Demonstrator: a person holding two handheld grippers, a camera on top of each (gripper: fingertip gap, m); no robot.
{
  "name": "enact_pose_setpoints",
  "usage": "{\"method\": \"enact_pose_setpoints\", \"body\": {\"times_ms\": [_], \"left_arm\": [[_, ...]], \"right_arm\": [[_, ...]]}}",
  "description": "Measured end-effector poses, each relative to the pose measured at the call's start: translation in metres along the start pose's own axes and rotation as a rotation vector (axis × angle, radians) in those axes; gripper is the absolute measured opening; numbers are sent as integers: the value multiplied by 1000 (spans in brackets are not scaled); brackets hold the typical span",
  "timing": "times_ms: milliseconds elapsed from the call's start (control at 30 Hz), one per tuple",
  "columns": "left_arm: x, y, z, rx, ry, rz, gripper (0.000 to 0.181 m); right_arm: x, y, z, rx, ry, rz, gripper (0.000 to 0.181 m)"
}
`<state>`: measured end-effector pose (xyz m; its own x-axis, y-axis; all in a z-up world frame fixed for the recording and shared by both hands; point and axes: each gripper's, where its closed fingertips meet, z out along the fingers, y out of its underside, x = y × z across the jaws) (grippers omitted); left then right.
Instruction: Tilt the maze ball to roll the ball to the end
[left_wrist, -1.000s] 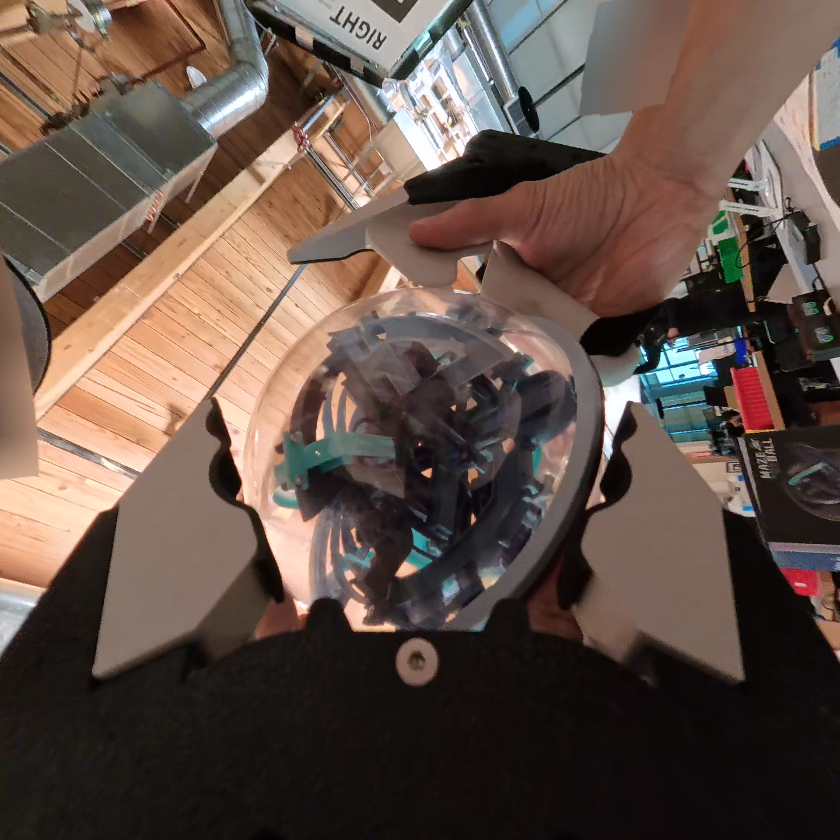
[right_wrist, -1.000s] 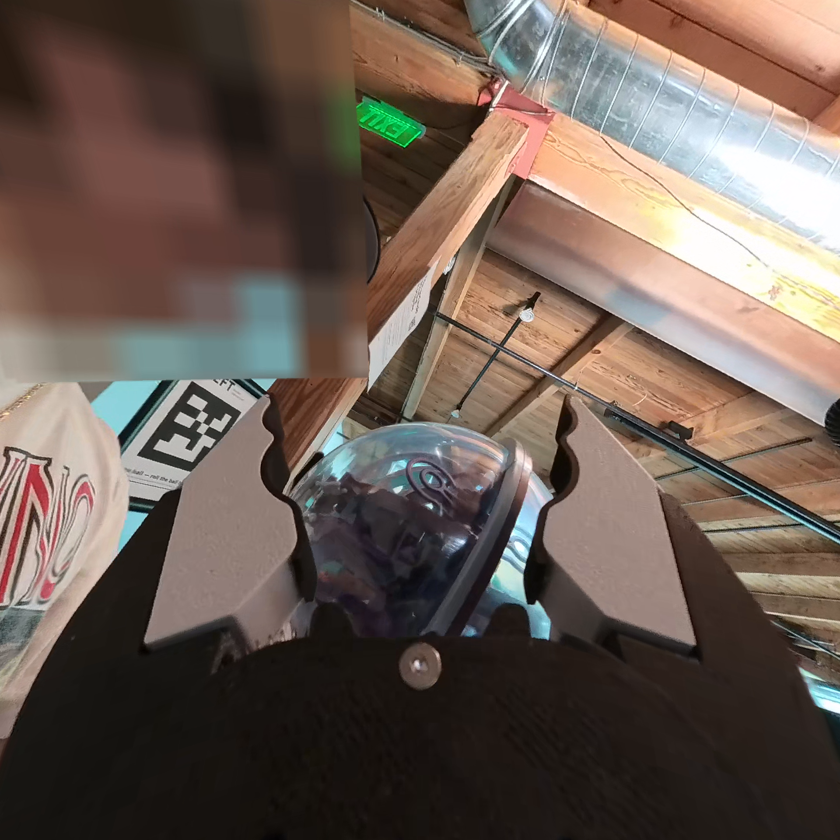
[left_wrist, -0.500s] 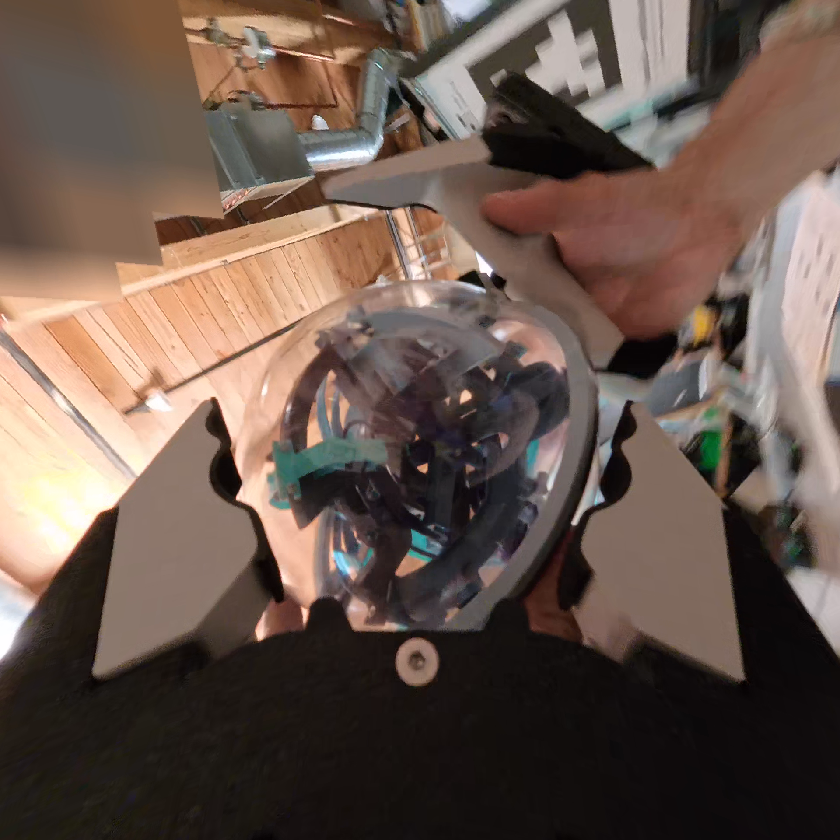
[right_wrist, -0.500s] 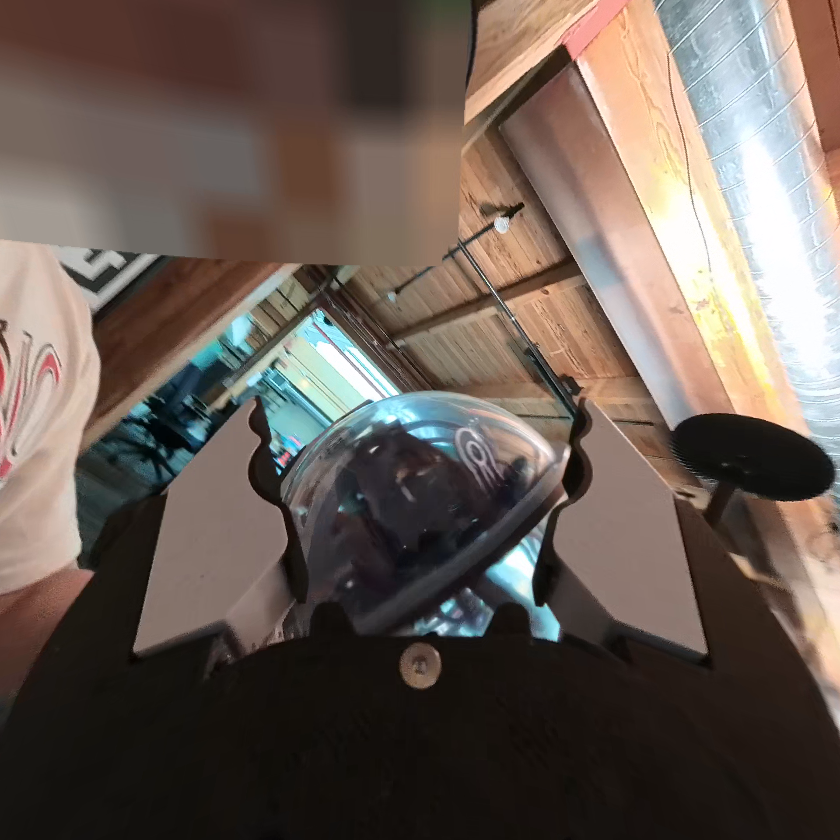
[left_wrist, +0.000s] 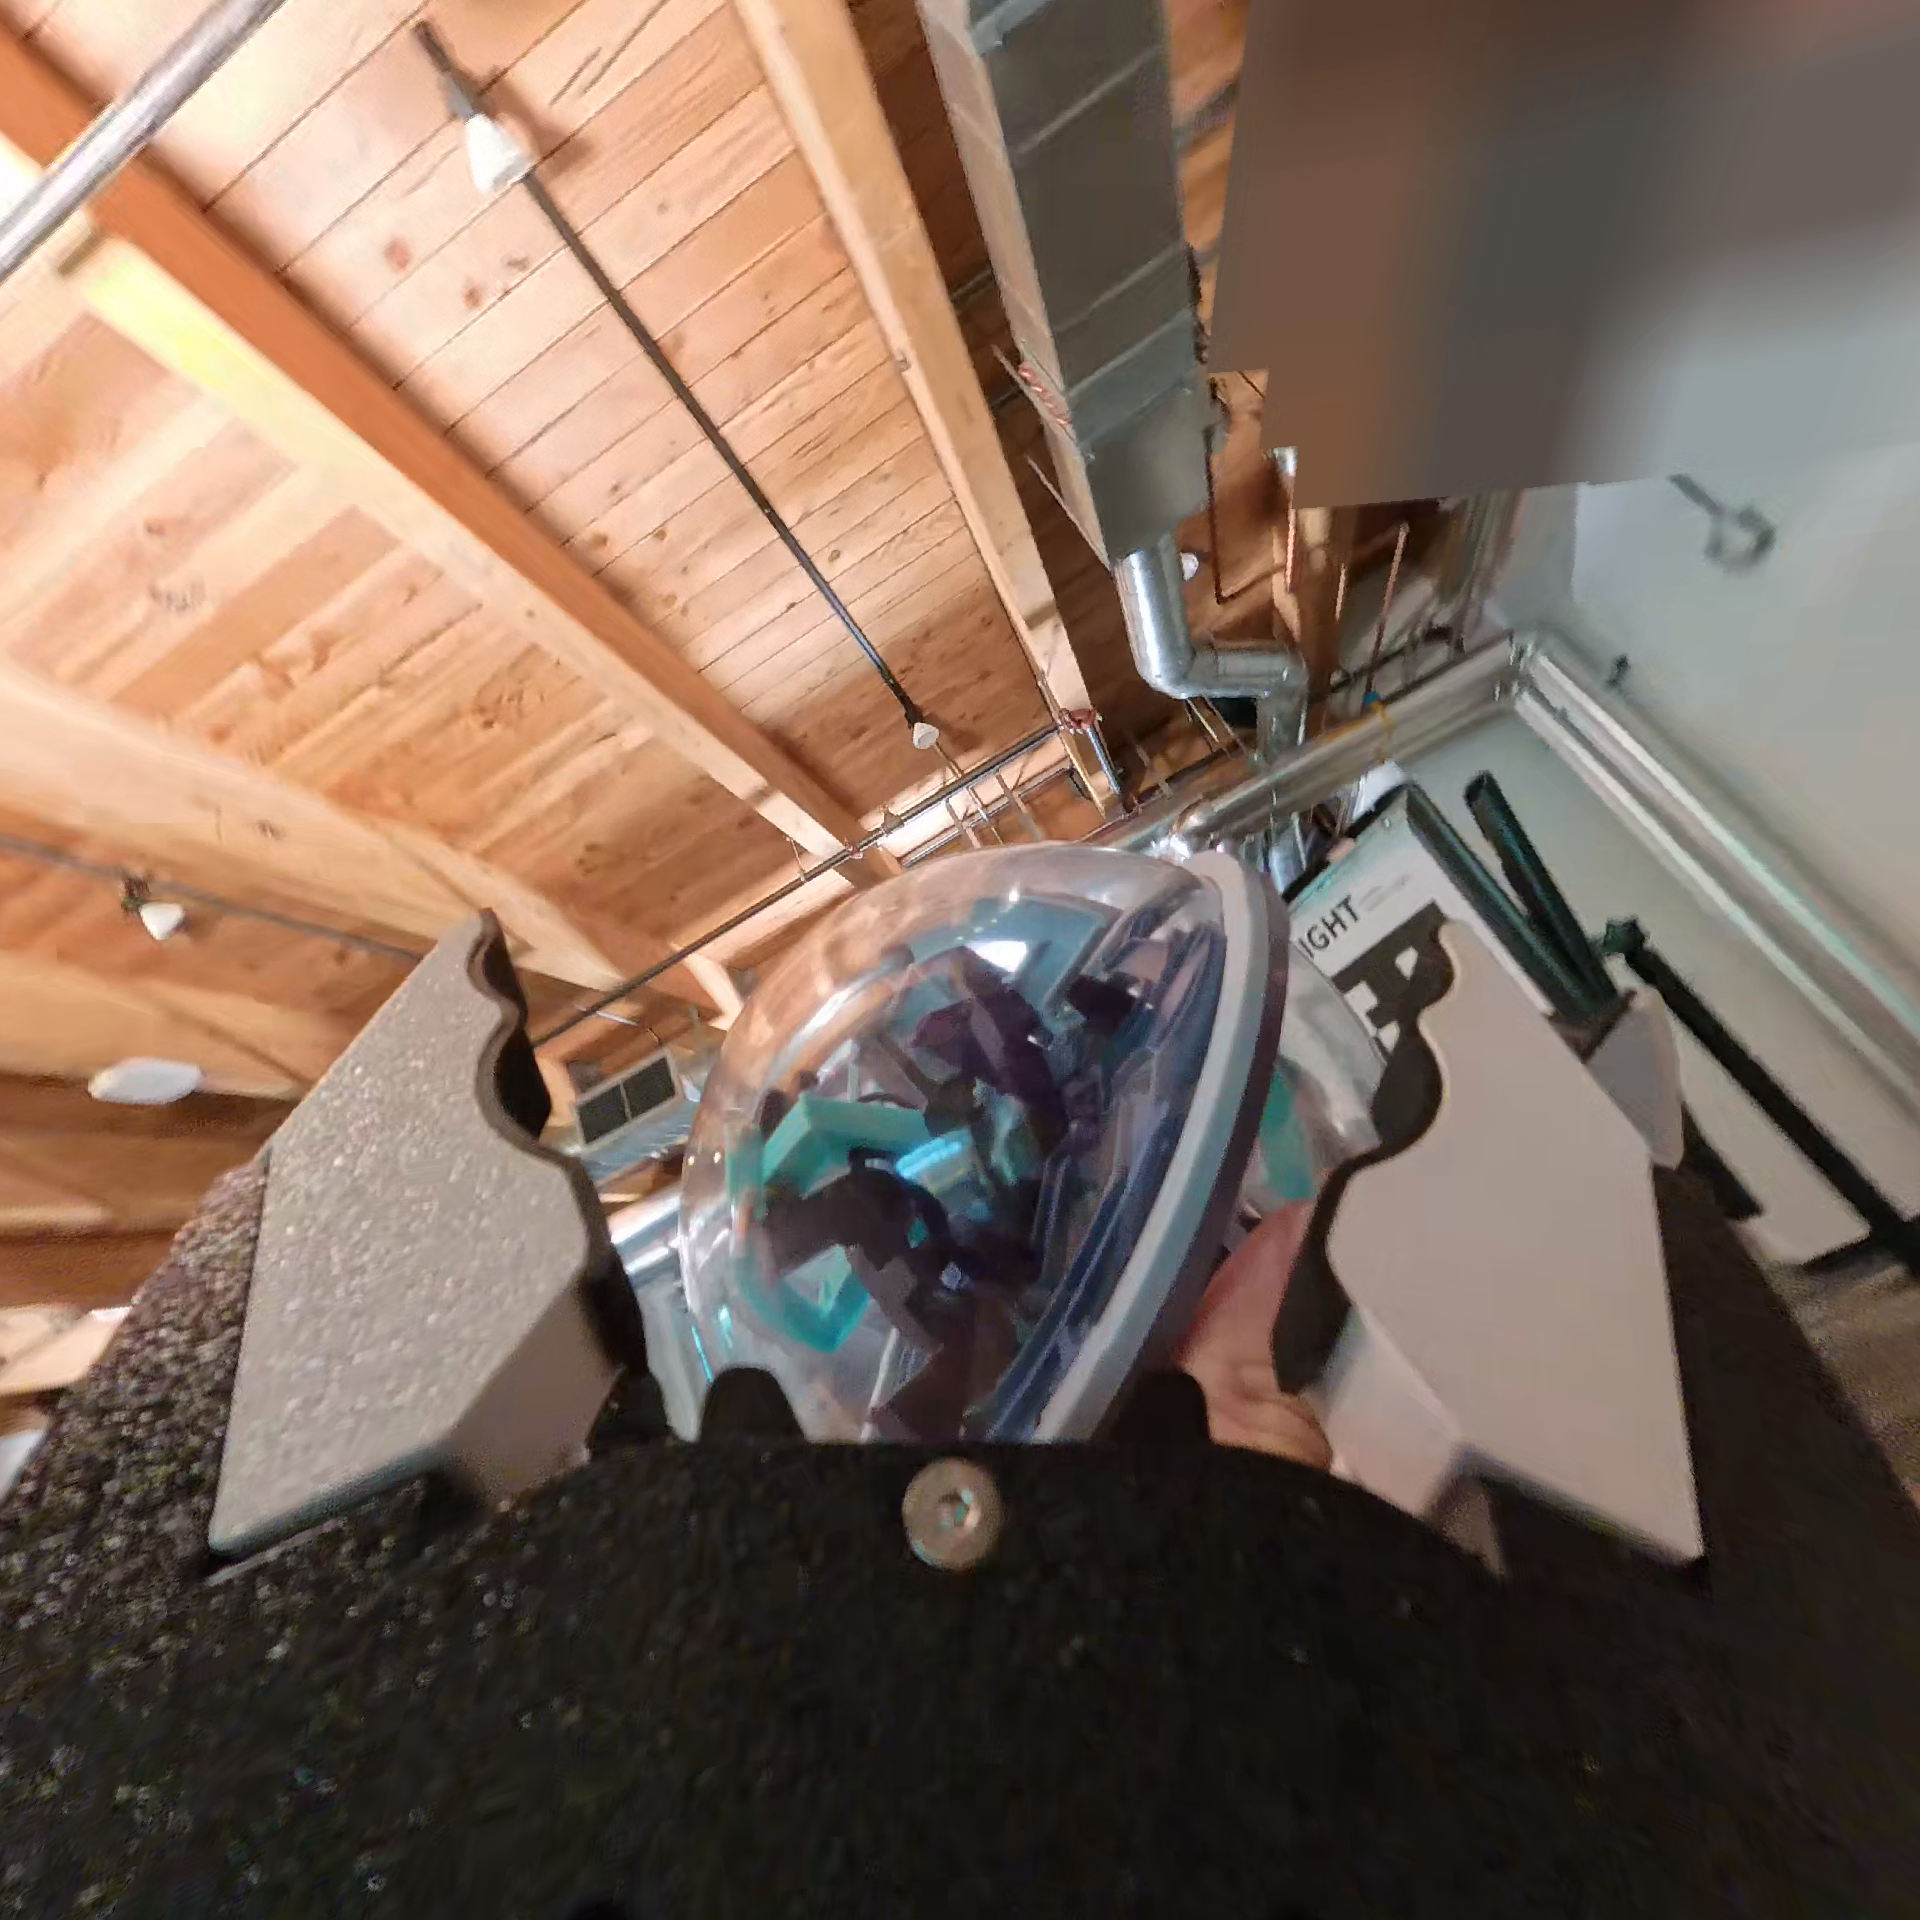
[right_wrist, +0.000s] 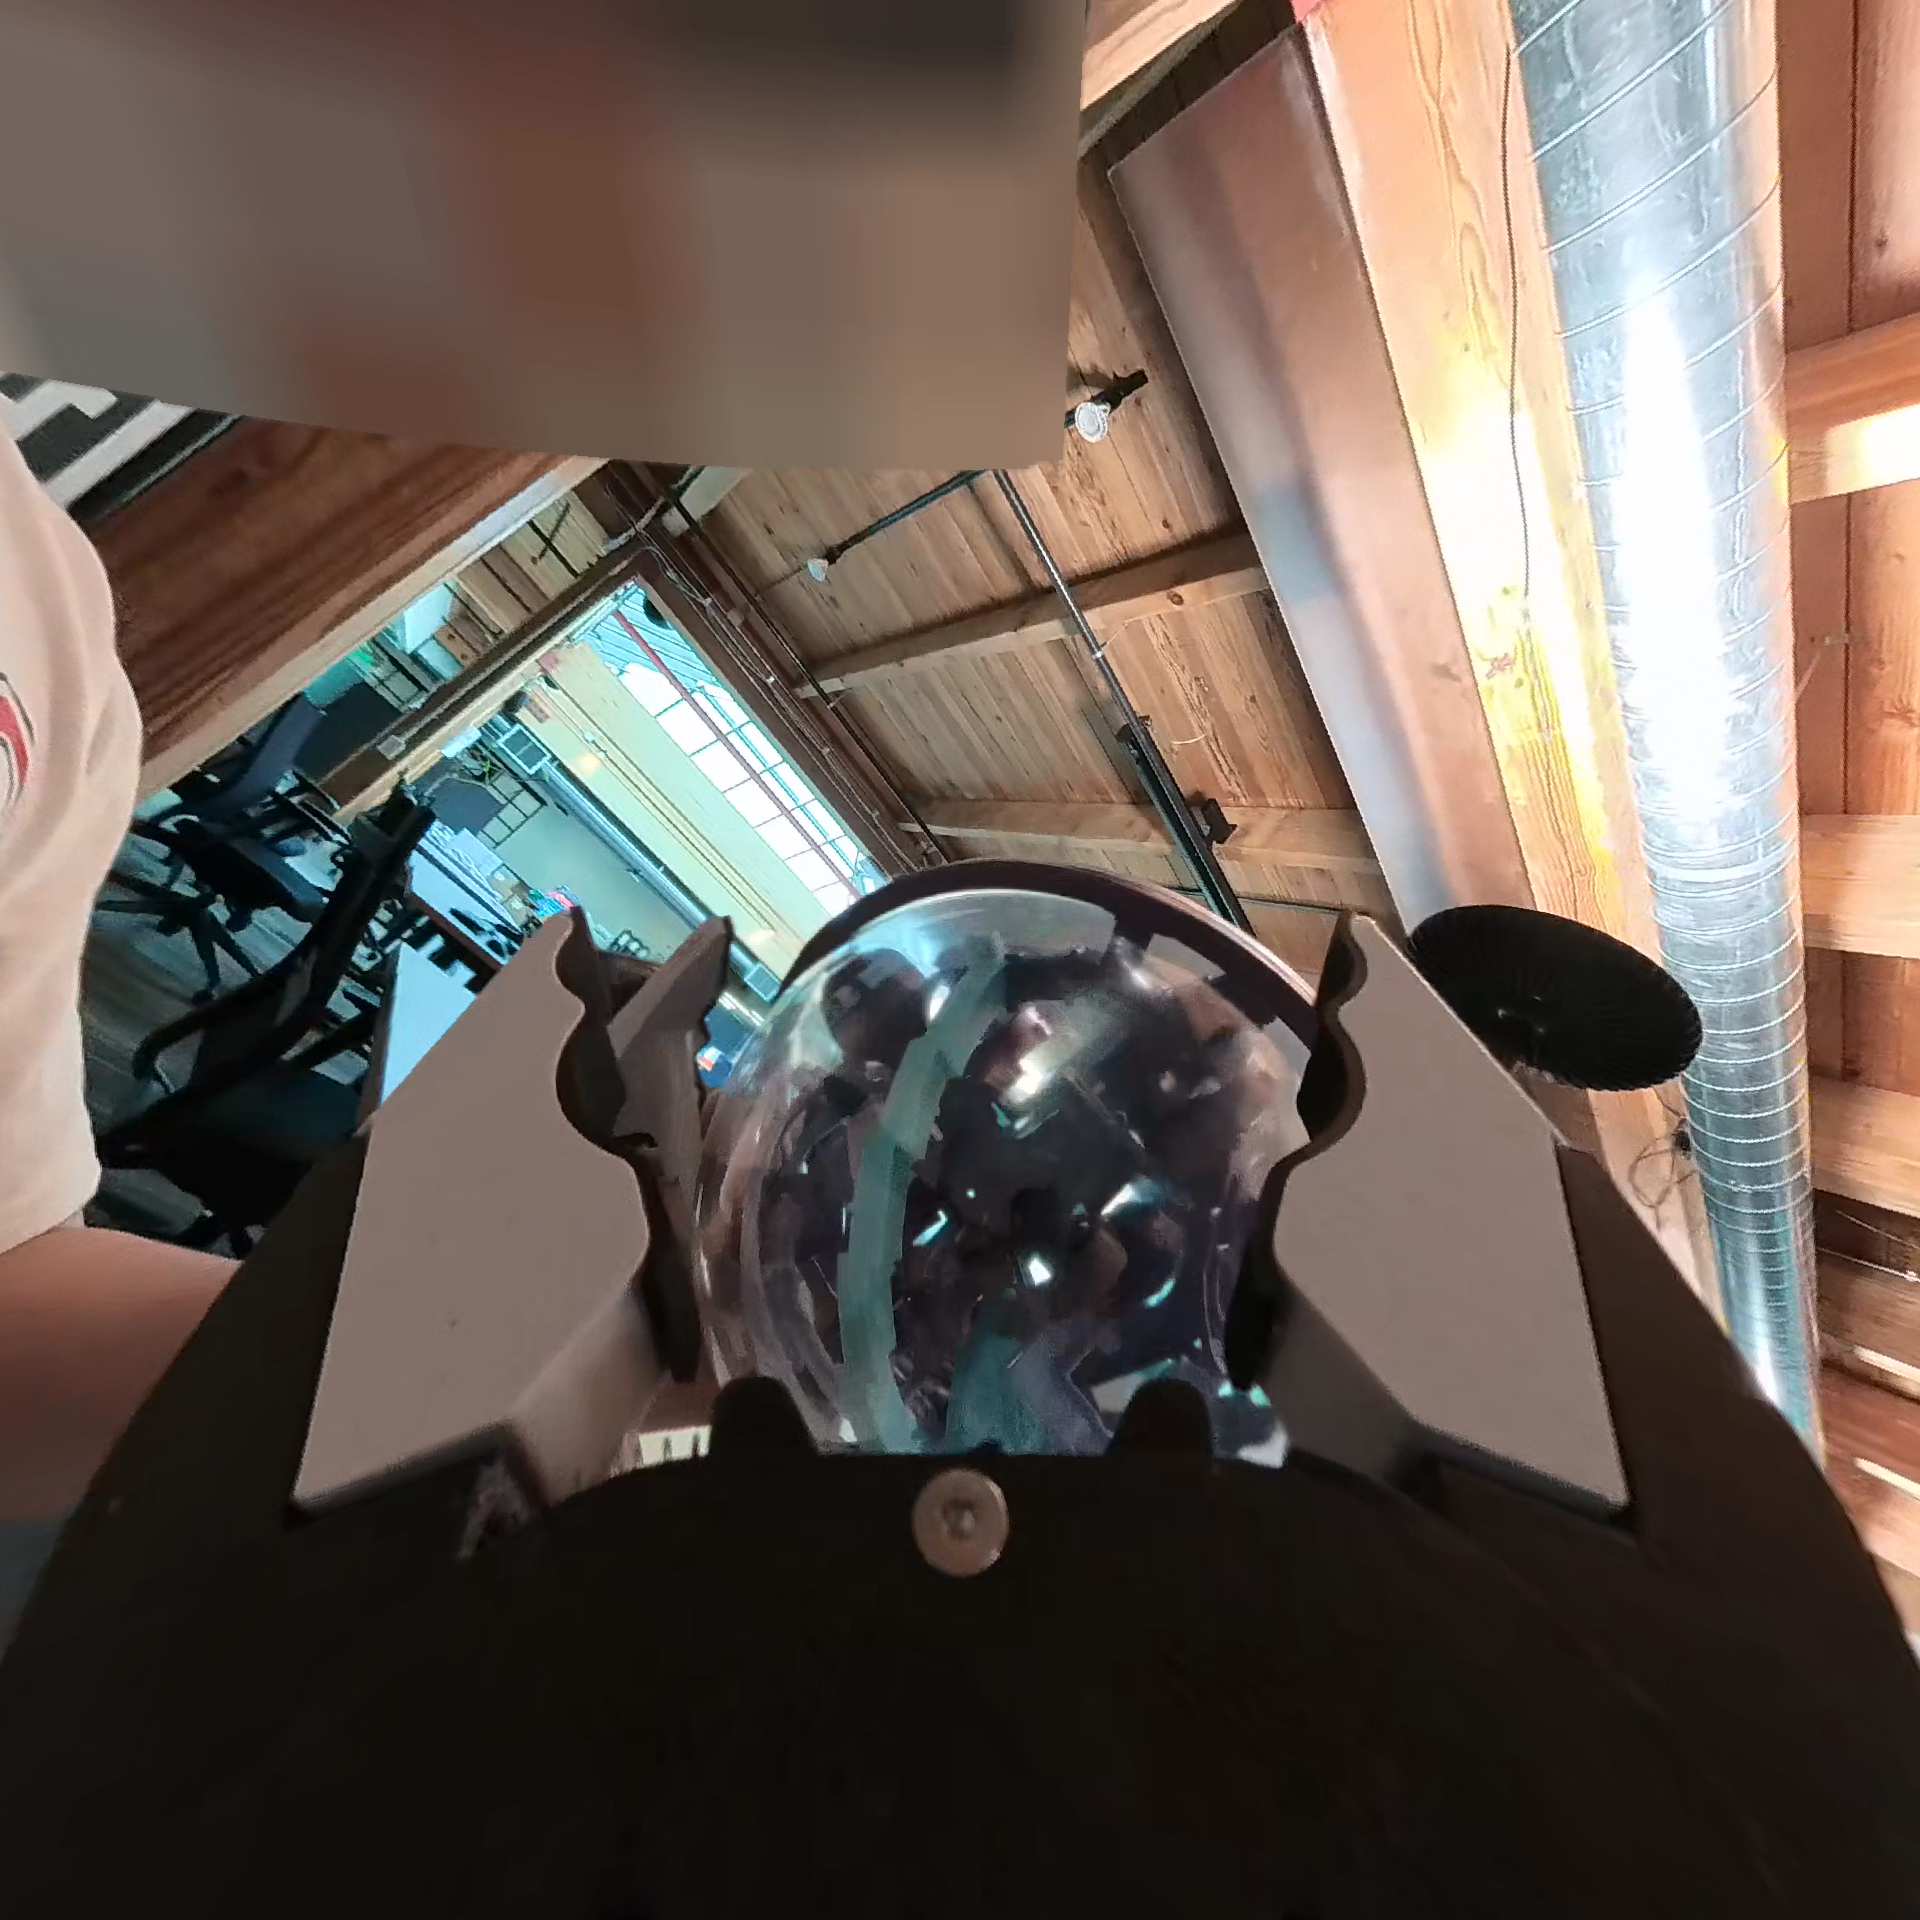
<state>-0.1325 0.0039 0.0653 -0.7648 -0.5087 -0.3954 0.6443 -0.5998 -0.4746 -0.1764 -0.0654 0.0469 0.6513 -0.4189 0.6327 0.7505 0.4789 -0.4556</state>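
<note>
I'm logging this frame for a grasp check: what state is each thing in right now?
maze ball: lifted in the air, tilted, its seam ring slanting; clear shell closed.
left tongs: around the maze ball; contact unclear.
right tongs: around the maze ball; contact unclear.
small ball inside: cannot be made out among the tracks.
hand: a finger against the sphere's lower right.

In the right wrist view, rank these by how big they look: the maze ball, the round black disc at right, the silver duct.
1. silver duct
2. maze ball, though its nearness to the camera inflates it
3. round black disc
</note>
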Motion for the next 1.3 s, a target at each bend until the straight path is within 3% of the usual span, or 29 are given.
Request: {"method": "enact_pose_setpoints", "body": {"times_ms": [267,567,1300], "left_arm": [[-39,16,-13,-56,-139,-329,157],[-44,33,-25,-69,-137,-753,156],[-74,20,-60,-16,-319,-913,157]], "right_arm": [[-8,19,10,-42,-17,-61,137],[-11,31,23,-67,-10,-139,137],[-27,45,50,-41,-41,-101,130]]}}
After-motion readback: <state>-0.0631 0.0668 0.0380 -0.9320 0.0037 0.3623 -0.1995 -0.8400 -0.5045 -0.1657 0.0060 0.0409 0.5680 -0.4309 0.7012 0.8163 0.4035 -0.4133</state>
